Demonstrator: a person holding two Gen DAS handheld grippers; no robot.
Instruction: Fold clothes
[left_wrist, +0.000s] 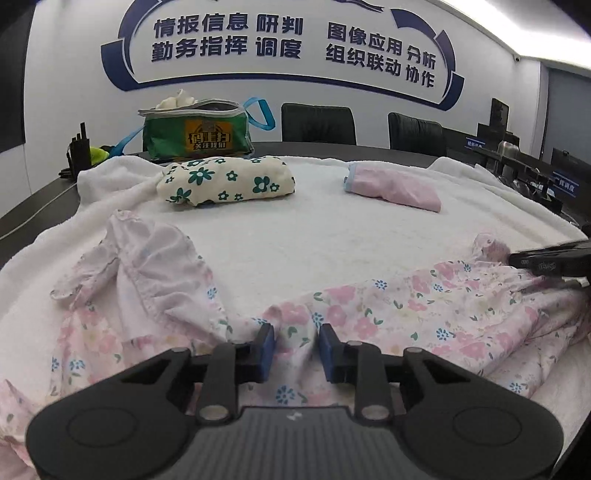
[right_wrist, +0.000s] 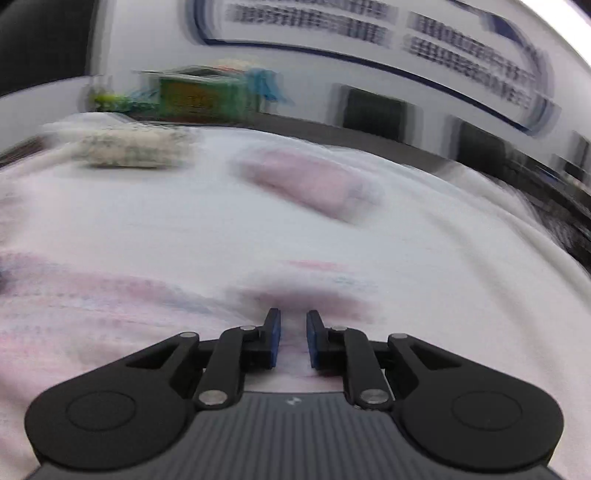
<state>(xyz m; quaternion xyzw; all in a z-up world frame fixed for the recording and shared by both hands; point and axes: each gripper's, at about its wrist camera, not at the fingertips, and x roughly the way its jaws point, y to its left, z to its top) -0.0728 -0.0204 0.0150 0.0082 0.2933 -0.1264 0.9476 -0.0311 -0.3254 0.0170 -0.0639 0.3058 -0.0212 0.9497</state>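
Garment (left_wrist: 424, 306) — pinched by both tongs.

Both cameras sit low behind their own fingers, looking forward across the white towel (left_wrist: 303, 236) on the table toward the lettered wall (left_wrist: 295, 40). The left wrist view rides close over the pink floral garment (left_wrist: 424, 306), sharp, with the right hand-held gripper (left_wrist: 550, 260) entering at its right edge. The right wrist view is motion-blurred and tilted. Both share the green bag (right_wrist: 201, 98), the folded green-flowered cloth (right_wrist: 133, 149) and the folded pink cloth (right_wrist: 306, 182).
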